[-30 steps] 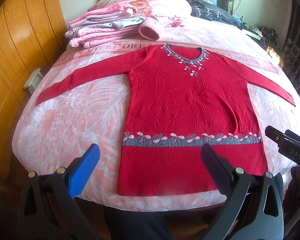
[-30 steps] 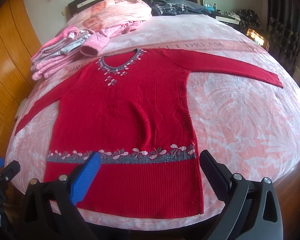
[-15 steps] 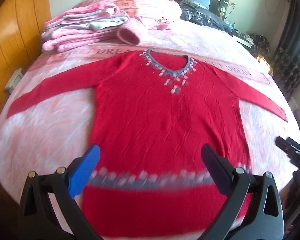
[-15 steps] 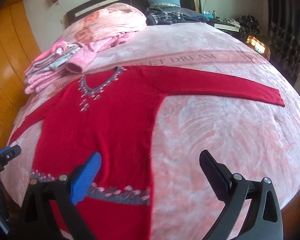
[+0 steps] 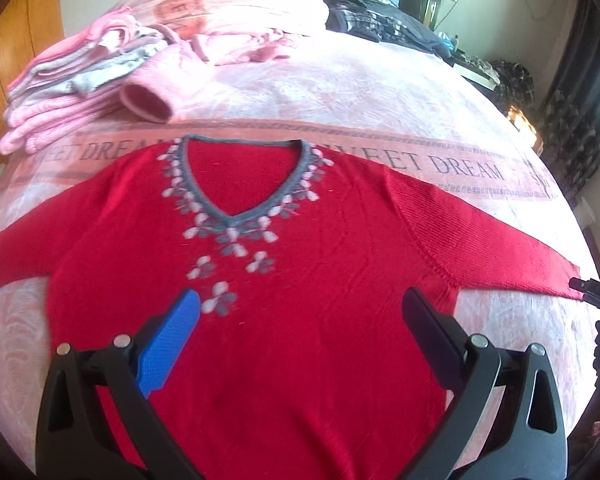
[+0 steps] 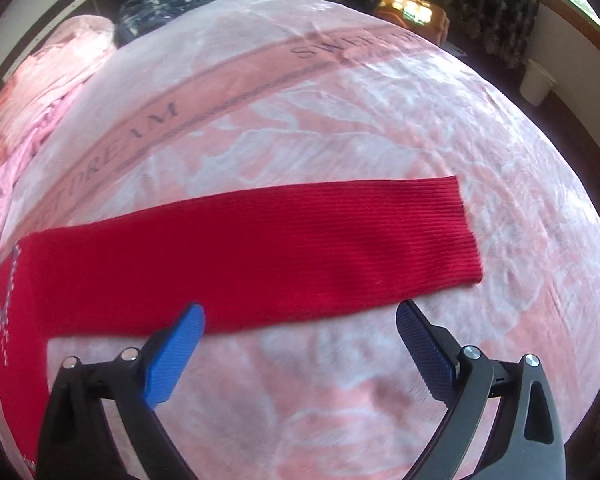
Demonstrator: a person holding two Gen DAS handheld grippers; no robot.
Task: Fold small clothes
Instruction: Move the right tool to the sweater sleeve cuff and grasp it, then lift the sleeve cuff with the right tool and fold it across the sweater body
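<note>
Red knit sweater (image 5: 300,320) lies flat, front up, on the pink bedspread (image 5: 340,92); a stack of folded pink clothes (image 5: 68,92) sits at the far left near its collar; the left gripper (image 5: 300,312) hovers over the chest, jaws spread wide and empty; the right gripper (image 6: 300,320) hangs just beside the outstretched right sleeve (image 6: 280,248), likewise agape, holding nothing.
</note>
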